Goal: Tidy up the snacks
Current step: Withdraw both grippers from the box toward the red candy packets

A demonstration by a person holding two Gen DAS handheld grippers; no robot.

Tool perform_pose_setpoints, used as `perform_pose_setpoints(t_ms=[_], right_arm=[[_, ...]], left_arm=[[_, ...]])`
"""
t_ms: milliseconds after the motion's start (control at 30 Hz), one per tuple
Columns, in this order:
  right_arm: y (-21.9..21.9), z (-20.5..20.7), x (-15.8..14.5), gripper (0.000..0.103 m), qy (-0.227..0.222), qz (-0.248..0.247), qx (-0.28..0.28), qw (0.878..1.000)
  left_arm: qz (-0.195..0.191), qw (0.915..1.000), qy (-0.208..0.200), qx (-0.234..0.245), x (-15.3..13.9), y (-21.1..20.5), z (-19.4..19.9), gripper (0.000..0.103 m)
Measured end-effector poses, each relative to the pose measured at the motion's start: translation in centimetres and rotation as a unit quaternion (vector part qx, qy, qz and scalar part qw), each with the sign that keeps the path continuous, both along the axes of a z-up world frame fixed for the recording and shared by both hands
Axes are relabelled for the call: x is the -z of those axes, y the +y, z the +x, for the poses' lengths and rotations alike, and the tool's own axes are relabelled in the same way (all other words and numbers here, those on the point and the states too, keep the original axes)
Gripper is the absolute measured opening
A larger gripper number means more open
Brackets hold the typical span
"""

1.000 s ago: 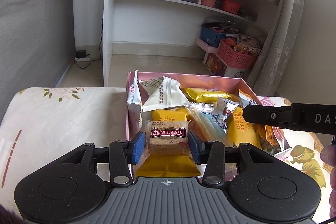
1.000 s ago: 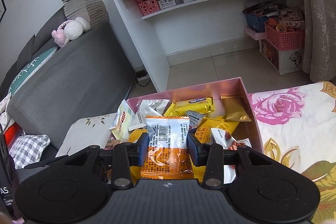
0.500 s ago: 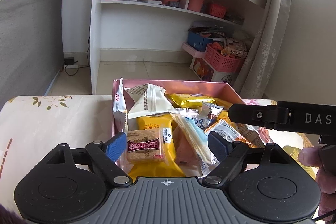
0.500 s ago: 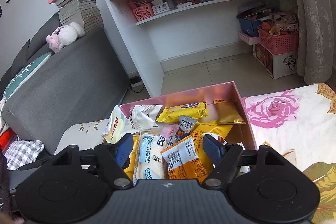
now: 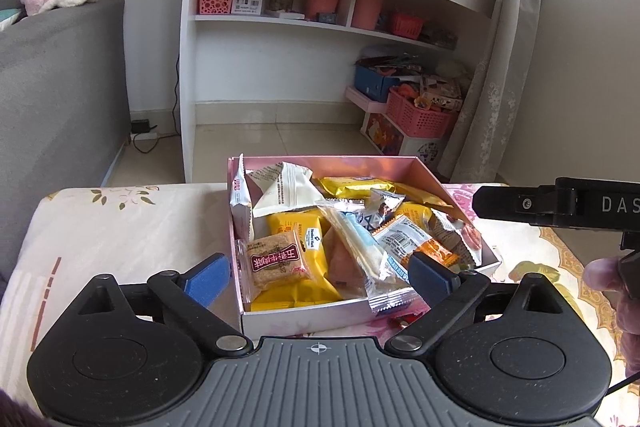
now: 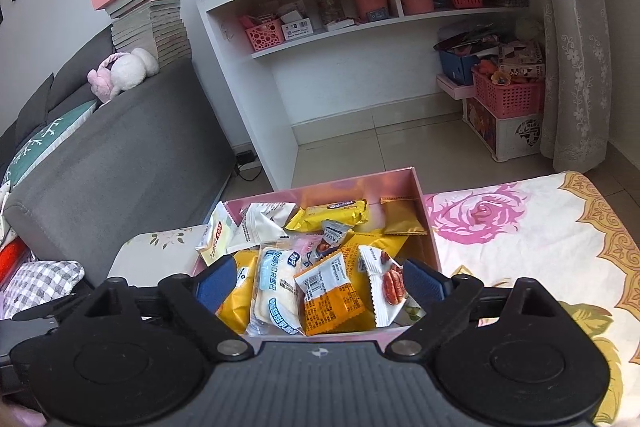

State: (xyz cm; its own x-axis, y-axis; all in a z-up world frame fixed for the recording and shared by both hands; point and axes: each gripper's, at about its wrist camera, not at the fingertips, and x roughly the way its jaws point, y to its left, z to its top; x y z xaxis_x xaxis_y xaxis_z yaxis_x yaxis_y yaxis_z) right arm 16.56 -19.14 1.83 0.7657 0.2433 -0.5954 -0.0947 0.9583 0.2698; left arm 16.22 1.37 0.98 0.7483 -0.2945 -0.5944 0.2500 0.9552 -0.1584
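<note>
Left gripper (image 5: 320,277) and right gripper (image 6: 318,285) hovering over box (image 5: 304,321), jaws just opening, spread, nothing pinched; snacks (image 6: 280,287) lying inside, released.

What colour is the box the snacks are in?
Pink. The box is pale pink with a shiny inside; it shows best in the right wrist view.

snacks (image 5: 304,251) in box (image 5: 304,323) on cloth (image 5: 120,235)
</note>
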Motion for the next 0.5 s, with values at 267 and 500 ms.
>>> perform_pose_setpoints(t_ms=[267, 500], right_arm=[[-0.5, -2.5, -1.2, 0.093, -0.008, -0.02, 0.002, 1.0], [-0.5, -4.7, -0.8, 0.096, -0.006, -0.028, 0.0, 1.0]], left_arm=[[-0.001, 0.9999, 0.015, 0.007, -0.4, 0.2, -2.8, 0.099], [0.011, 0.9994, 0.033, 0.003, -0.4, 0.2, -4.8, 0.1]])
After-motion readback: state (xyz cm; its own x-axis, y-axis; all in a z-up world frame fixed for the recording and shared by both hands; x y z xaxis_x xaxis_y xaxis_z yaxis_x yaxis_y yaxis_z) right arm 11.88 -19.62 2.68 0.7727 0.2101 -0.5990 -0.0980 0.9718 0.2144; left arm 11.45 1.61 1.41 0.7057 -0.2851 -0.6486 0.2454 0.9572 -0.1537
